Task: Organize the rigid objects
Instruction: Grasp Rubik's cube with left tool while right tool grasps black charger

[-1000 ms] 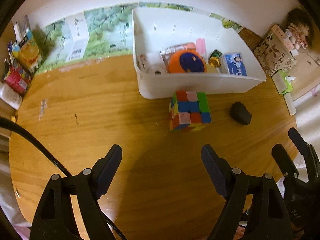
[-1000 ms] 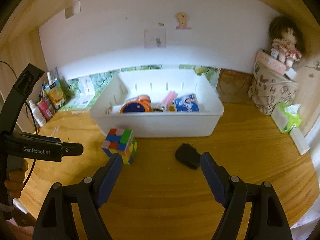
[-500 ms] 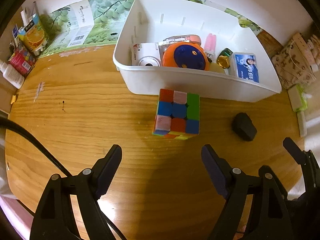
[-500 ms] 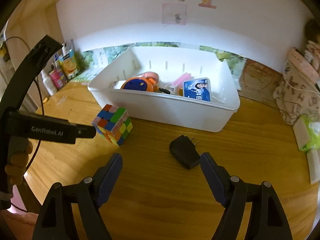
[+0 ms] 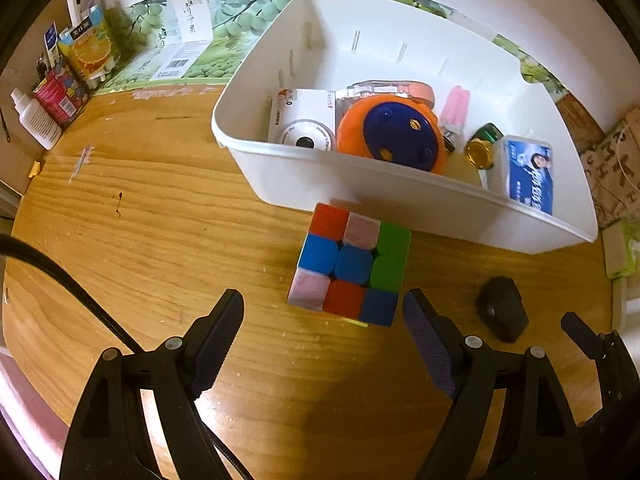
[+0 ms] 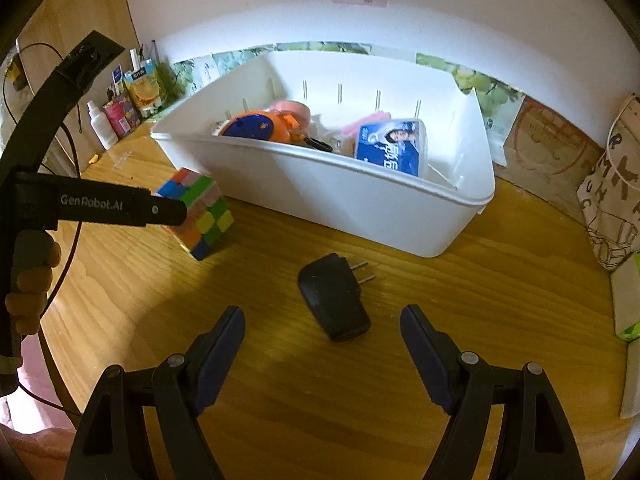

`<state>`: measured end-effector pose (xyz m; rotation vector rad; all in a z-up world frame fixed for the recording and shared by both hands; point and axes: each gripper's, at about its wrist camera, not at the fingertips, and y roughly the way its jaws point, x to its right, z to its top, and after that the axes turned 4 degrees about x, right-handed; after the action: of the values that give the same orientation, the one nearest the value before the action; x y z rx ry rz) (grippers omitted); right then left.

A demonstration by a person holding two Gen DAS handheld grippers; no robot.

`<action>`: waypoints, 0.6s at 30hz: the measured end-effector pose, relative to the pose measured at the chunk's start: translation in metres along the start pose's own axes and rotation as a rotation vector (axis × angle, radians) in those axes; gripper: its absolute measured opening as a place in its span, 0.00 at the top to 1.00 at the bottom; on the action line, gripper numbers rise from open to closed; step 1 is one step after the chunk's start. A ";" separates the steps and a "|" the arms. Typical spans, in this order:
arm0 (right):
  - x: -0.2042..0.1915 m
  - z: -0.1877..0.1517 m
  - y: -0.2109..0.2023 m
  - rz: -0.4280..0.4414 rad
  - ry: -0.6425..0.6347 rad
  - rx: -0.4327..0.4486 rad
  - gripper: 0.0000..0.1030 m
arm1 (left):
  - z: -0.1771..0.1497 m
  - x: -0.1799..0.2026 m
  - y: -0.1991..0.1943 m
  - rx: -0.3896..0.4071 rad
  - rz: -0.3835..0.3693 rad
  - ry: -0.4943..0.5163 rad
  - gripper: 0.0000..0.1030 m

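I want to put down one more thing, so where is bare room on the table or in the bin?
Bare table lies left of the cube, up to the cartons. The bin's rear half is free. Crowded: its near side, around the camera, orange toy and blue box, and the strip between cube and charger.

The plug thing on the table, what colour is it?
The plug adapter is black with two silver metal prongs; the right wrist view shows it best.

Legible: "GenRobot.AI", white print on left gripper (image 6: pixel 120 206) body. White camera (image 5: pixel 303 122): partial "camera" on its front. Other labels unreadable.
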<state>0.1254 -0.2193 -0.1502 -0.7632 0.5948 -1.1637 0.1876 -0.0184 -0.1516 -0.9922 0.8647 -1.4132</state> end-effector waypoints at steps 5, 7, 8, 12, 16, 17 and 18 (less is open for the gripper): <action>0.012 0.000 0.017 0.008 0.020 -0.048 0.22 | 0.006 0.003 0.010 0.004 0.015 -0.019 0.18; 0.016 0.000 0.023 0.015 0.038 -0.063 0.22 | 0.008 0.004 0.013 0.003 0.022 -0.025 0.18; 0.018 0.000 0.026 0.018 0.049 -0.071 0.22 | 0.009 0.005 0.015 0.003 0.024 -0.026 0.18; 0.024 0.001 0.037 0.007 0.066 -0.097 0.22 | 0.013 0.009 0.020 0.009 0.040 -0.014 0.18; 0.028 0.000 0.047 0.003 0.076 -0.116 0.22 | 0.015 0.014 0.021 0.035 0.062 0.009 0.18; 0.029 0.000 0.049 0.005 0.079 -0.124 0.22 | 0.016 0.015 0.023 0.040 0.068 0.016 0.18; 0.030 0.000 0.050 0.006 0.081 -0.130 0.22 | 0.016 0.016 0.024 0.040 0.070 0.018 0.18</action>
<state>0.1632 -0.2375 -0.1911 -0.8267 0.7451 -1.1633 0.2118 -0.0359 -0.1663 -0.9124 0.8732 -1.3769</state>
